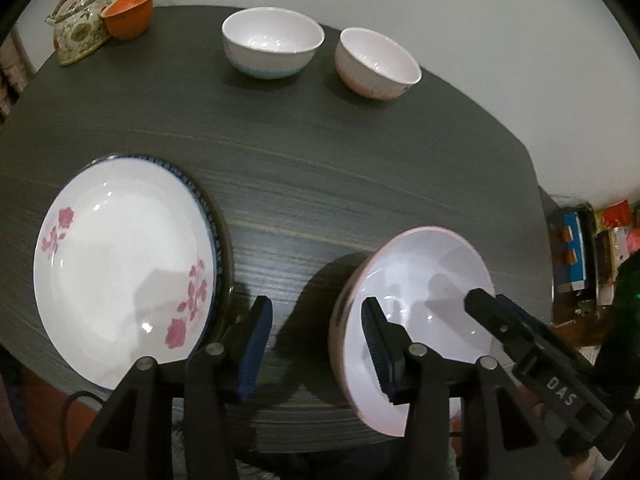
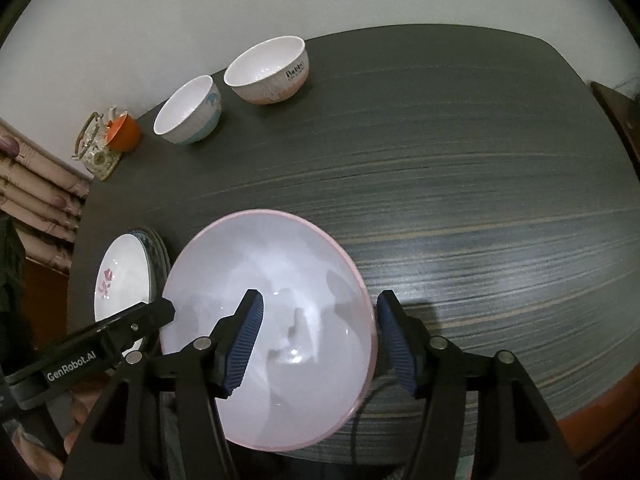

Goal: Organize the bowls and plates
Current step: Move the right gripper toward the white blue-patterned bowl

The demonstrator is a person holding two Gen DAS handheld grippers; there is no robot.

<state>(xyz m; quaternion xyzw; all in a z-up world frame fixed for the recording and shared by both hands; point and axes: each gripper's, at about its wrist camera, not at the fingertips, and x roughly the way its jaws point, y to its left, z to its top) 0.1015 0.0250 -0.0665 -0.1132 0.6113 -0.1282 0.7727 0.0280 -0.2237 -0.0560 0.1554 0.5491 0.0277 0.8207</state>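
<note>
Two grippers at the pink bowl on the table.
Left view: left gripper open, straddling the pink bowl's rim beside the plates. Right view: right gripper open around the bowl's right rim; two bowls far back.

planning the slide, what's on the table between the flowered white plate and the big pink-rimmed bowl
Only bare dark wood-grain table lies between the flowered white plate and the big pink-rimmed bowl; the left wrist view shows it, with one finger above the gap.
</note>
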